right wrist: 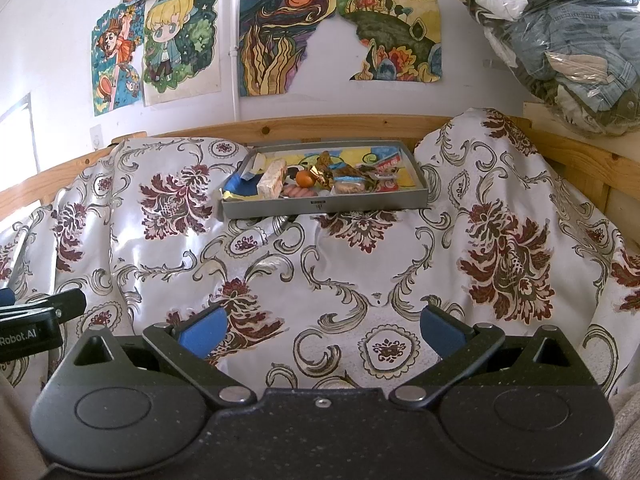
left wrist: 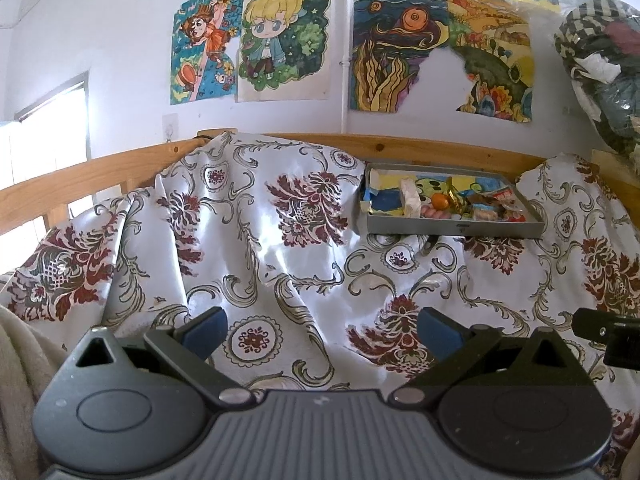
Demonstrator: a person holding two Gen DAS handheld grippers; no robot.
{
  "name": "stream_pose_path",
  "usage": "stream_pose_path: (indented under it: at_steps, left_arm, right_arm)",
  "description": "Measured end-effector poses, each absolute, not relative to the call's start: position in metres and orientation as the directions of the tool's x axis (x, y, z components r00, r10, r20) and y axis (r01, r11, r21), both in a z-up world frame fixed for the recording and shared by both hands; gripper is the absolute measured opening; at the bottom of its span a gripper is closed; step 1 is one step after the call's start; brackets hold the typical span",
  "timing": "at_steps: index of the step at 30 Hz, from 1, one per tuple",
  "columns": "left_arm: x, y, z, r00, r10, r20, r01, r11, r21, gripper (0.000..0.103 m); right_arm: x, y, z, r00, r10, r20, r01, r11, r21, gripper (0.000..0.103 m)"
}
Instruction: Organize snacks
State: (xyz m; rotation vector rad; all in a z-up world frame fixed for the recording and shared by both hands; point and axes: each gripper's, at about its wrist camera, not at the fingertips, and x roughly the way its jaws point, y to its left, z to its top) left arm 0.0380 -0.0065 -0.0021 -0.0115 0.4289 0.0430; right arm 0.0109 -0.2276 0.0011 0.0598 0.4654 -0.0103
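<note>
Toward the back edge of the bed, just in front of the wooden rail (right wrist: 320,126), a shallow grey tray (right wrist: 324,205) sits on a white floral cloth (right wrist: 320,272) patterned with dark red flowers and grey scrollwork. Inside the tray, snacks lie loosely grouped: a long pale wrapped bar (right wrist: 272,178) leans at the left, an orange fruit (right wrist: 306,179) sits near the middle, pink sausage-like pieces (right wrist: 300,191) lie just in front of the fruit against the front wall, a gold foil wrapper (right wrist: 322,174) lies beside the fruit, and a packet of biscuits (right wrist: 348,187) with several red-and-white wrappers (right wrist: 386,176) fills the right half. On either side of the tray the cloth rises in humps. Both devices are held low over the front part of the bed, well apart from the tray. The left hand-held gripper (left wrist: 322,330) has its blue-padded fingers (left wrist: 206,330) spread wide with nothing between them. The right hand-held gripper (right wrist: 320,330) likewise stands wide, holding nothing, with only cloth visible between its blue pads (right wrist: 440,330). Coloured drawings (right wrist: 288,28) hang on the white wall behind the rail, and a clear plastic bag of clothing (right wrist: 560,40) sits at the right back corner.
</note>
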Motion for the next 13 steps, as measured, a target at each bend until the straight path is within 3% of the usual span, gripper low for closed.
stream_pose_path:
  at_steps: [13]
  left_arm:
    - [0.0366,-0.0062,-0.0034,0.911,0.042,-0.410,-0.044,0.999,0.005,0.103]
  right_arm:
    - [0.0110,-0.2276,0.0016,0.893,0.004,-0.450,0.024,0.998,0.055,0.102]
